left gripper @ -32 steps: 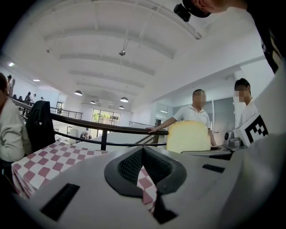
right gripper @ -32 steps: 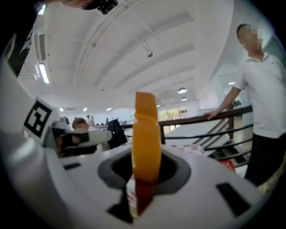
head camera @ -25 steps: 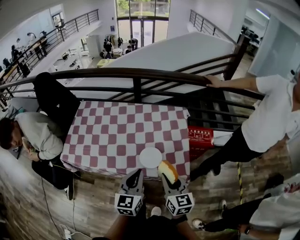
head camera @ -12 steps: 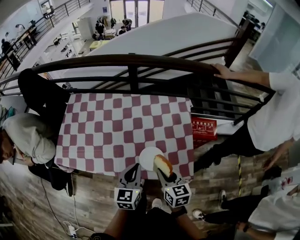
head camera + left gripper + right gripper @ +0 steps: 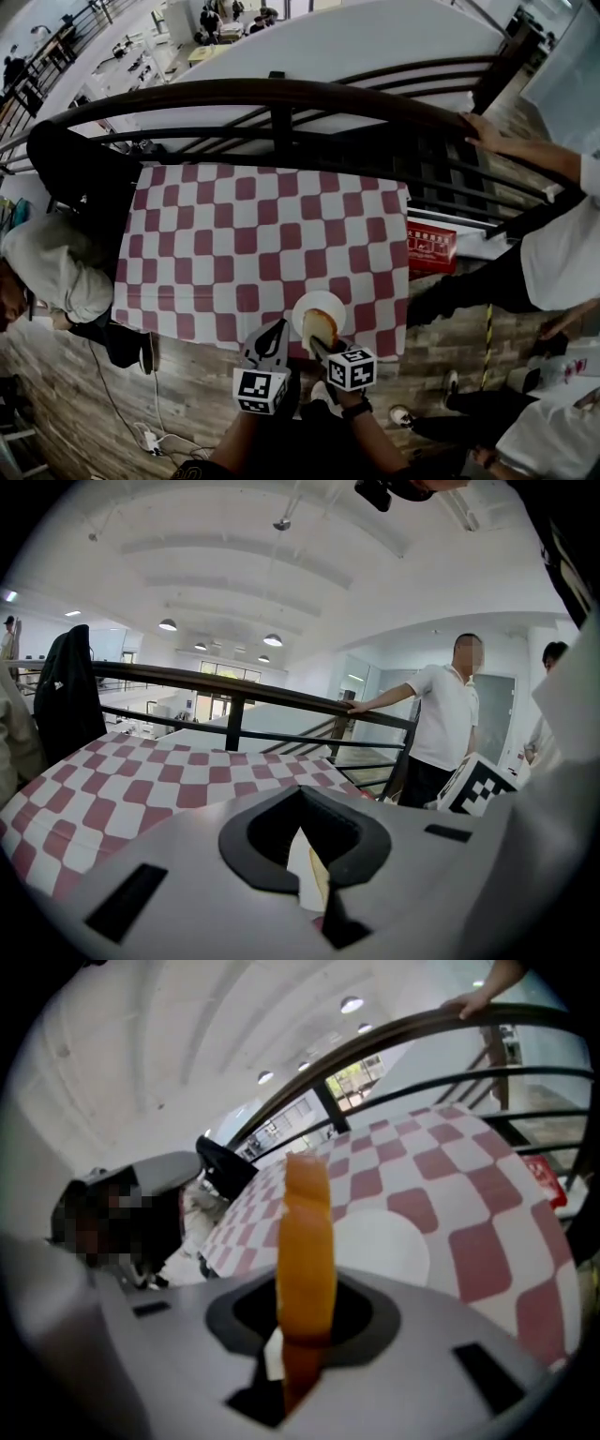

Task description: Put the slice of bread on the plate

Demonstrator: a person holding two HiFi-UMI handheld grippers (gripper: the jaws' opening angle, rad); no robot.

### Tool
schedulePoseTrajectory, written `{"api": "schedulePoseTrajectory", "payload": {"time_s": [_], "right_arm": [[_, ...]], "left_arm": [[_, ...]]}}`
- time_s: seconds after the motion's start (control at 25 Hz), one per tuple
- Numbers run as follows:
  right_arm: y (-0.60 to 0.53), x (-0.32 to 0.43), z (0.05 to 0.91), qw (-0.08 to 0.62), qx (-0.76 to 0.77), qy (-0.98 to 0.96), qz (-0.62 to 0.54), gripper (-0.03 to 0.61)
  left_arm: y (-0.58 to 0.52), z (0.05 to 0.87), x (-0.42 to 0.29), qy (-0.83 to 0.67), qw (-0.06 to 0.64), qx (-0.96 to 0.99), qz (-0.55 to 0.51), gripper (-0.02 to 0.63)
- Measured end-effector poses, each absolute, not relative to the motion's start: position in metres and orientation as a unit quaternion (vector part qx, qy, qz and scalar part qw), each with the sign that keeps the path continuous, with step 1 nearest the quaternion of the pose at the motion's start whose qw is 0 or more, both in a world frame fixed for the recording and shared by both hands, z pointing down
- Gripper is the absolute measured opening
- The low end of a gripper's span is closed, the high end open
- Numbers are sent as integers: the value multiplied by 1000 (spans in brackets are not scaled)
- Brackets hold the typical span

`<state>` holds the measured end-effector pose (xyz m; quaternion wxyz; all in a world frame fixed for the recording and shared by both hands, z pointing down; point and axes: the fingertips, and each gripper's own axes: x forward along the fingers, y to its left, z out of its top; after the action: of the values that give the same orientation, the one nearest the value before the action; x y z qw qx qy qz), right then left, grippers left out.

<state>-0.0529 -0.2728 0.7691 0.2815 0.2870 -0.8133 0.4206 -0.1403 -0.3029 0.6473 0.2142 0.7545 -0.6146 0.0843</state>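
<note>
The white plate (image 5: 316, 303) sits near the front edge of the red-and-white checked table (image 5: 234, 234). My right gripper (image 5: 320, 340) is shut on the slice of bread (image 5: 320, 326), a yellow-crusted slice held on edge just over the plate's near side. In the right gripper view the bread (image 5: 305, 1232) stands upright between the jaws with the plate (image 5: 389, 1246) right behind it. My left gripper (image 5: 272, 337) hovers at the table's front edge to the left of the plate, jaws together and nothing in them. Its own view shows the left gripper (image 5: 314, 878) with only a thin slit.
A dark metal railing (image 5: 281, 94) runs behind the table. A person sits on the floor at the left (image 5: 47, 272). Another person stands at the right (image 5: 553, 253), hand on the rail. A red box (image 5: 431, 248) lies by the table's right side.
Both grippers have come down and forward toward the table. The bread, earlier short of the plate at the table's edge, now sits over the plate's near side.
</note>
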Motion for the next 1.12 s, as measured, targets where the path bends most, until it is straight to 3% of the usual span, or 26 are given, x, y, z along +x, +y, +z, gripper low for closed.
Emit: {"api": "schedulePoseTrajectory", "payload": {"time_s": [0.44, 0.52, 0.8, 1.12], "right_arm": [[-297, -74, 815, 312, 277, -770, 482, 103], [-307, -66, 822, 346, 301, -764, 454, 149], [-328, -31, 832, 425, 366, -747, 357, 412], [-330, -27, 797, 387, 353, -788, 323, 436]], "left_arm": [[-323, 651, -151, -609, 219, 756, 97, 17], [-325, 653, -152, -609, 222, 755, 100, 17], [-326, 650, -146, -607, 219, 757, 98, 17], [-321, 632, -130, -607, 200, 764, 87, 17]]}}
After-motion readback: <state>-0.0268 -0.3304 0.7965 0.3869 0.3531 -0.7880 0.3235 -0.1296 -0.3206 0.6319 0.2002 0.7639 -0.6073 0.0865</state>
